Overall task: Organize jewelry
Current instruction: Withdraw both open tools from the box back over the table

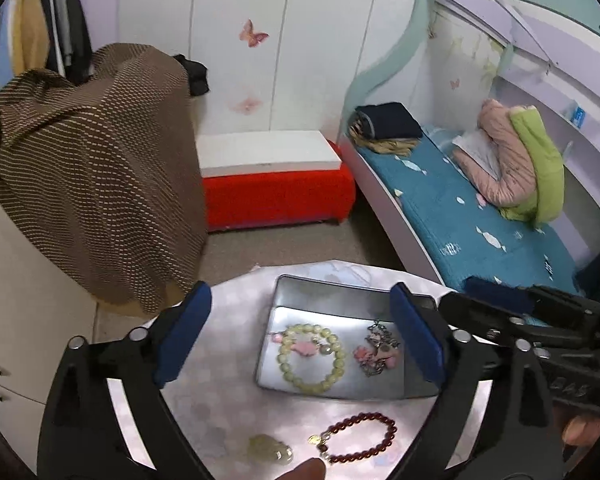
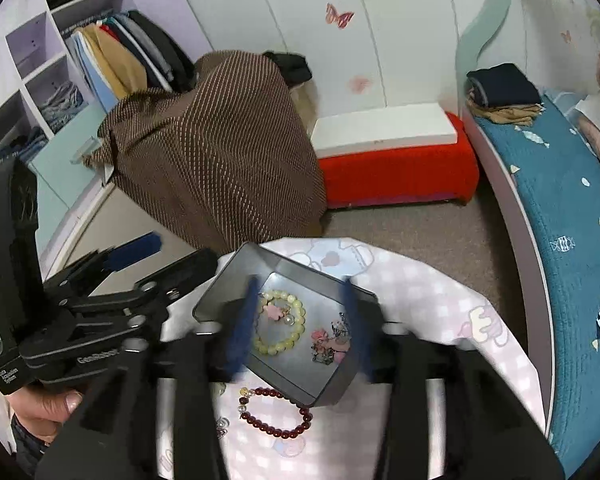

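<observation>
Metal tin (image 1: 340,304), rectangular, grey, with rounded corners and a dull sheen, open on a round table (image 1: 236,312) covered in glossy pale pink checked cloth printed with cartoon figures. Inside the tin: pale green bead bracelet (image 1: 312,358), smooth translucent beads in a ring with a pink flower charm and one pearly bead, beside a tangled silver chain (image 1: 376,350) bunched with pink charms, the two just apart. Outside the tin, near its front wall: dark red bead bracelet (image 1: 360,438), small glossy round beads with a gold-coloured disc charm, and a lumpy, cloudy pale green carved pendant (image 1: 270,448) to its left. Left gripper (image 1: 300,344), black frame with flat blue pads, spread wide over the tin, nothing between the pads. Right gripper (image 2: 300,332), blurred in its own view, likewise parted above the tin and gripping nothing, blue pads on either side of the green bracelet and chain. Fingertip with a pale nail visible on the left gripper's handle. Behind the table: brown fabric (image 1: 96,176) with fine cream dashes draped in soft folds, a flat white box (image 1: 264,152) on a fuzzy red bench (image 1: 276,196), and a teal quilted mattress (image 1: 476,224).
</observation>
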Tool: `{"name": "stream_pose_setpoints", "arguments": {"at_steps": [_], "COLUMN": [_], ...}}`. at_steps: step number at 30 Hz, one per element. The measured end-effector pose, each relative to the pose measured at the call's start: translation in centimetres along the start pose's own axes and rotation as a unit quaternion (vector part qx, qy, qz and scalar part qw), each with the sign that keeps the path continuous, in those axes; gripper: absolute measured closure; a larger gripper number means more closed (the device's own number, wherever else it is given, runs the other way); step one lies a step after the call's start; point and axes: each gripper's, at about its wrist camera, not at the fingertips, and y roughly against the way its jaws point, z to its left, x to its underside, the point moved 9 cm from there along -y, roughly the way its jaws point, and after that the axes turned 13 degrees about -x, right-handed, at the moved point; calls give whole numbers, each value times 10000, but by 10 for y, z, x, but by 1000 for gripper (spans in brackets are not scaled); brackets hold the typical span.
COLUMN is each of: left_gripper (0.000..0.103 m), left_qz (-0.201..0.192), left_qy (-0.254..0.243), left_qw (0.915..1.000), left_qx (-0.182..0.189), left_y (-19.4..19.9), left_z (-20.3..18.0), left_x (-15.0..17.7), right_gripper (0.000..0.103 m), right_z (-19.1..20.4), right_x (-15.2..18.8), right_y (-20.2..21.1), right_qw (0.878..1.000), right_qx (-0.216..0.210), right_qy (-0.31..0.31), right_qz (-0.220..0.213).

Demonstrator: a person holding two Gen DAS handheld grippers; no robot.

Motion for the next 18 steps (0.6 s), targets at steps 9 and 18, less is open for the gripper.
{"name": "stream_pose_setpoints", "arguments": {"at_steps": [9,18], "left_gripper": [7,7], "left_qz": [-462,-695], "left_qy": [104,436], "left_qw": [9962,9933], "left_qx": [-727,-811], "left_y": [55,108], "left_z": [40,60], "left_x": [28,67], "right_gripper": [7,7], "right_z": [9,36], "right_x": [15,43], "right_y": [53,89], "right_qw": [9956,9934], "right_qx": [-177,-145], "right_qy": [-303,-46], "right_qz": [-872,-1133]}}
